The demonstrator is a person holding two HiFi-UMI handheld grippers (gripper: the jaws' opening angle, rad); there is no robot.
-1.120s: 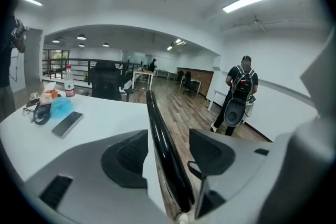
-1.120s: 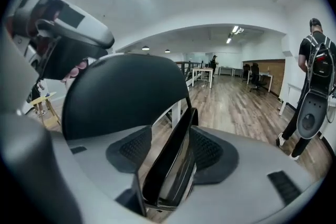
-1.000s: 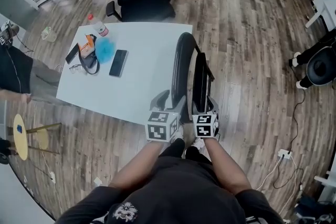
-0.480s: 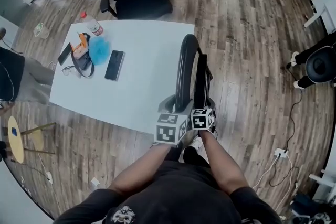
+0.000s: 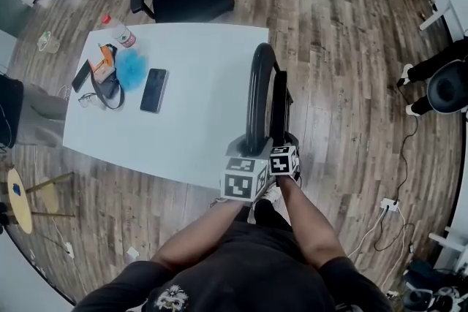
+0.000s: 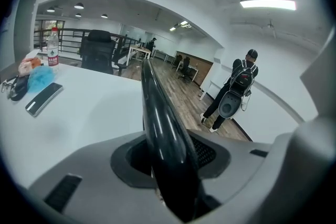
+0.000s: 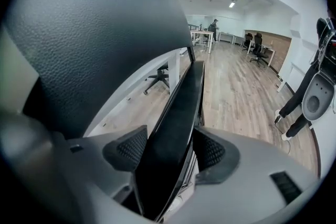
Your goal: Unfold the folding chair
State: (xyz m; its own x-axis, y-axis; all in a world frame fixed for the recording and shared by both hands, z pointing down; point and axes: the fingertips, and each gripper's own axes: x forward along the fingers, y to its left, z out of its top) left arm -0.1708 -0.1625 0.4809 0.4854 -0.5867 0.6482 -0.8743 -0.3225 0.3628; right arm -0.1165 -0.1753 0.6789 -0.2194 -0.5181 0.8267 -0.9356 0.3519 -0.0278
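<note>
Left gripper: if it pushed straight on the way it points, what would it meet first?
The glossy black curved back rim of the folding chair, already between the left gripper's jaws, which have just been closing on it. Depth is unclear, but little free travel seems left.

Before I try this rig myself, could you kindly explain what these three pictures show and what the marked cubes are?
A person holds a two-jaw gripper in each hand; the marked cubes are parts of them. The wide picture comes from a camera on the person's head, looking down; the other two come from cameras riding on the grippers. A folding chair, still folded, stands beside a white table carrying a phone, a fluffy blue thing and a bottle. The left gripper has just been closing on the chair's curved rim, now pressed between its pads. The right gripper, whose jaws just opened slightly, clamps the chair's flat panel.
</note>
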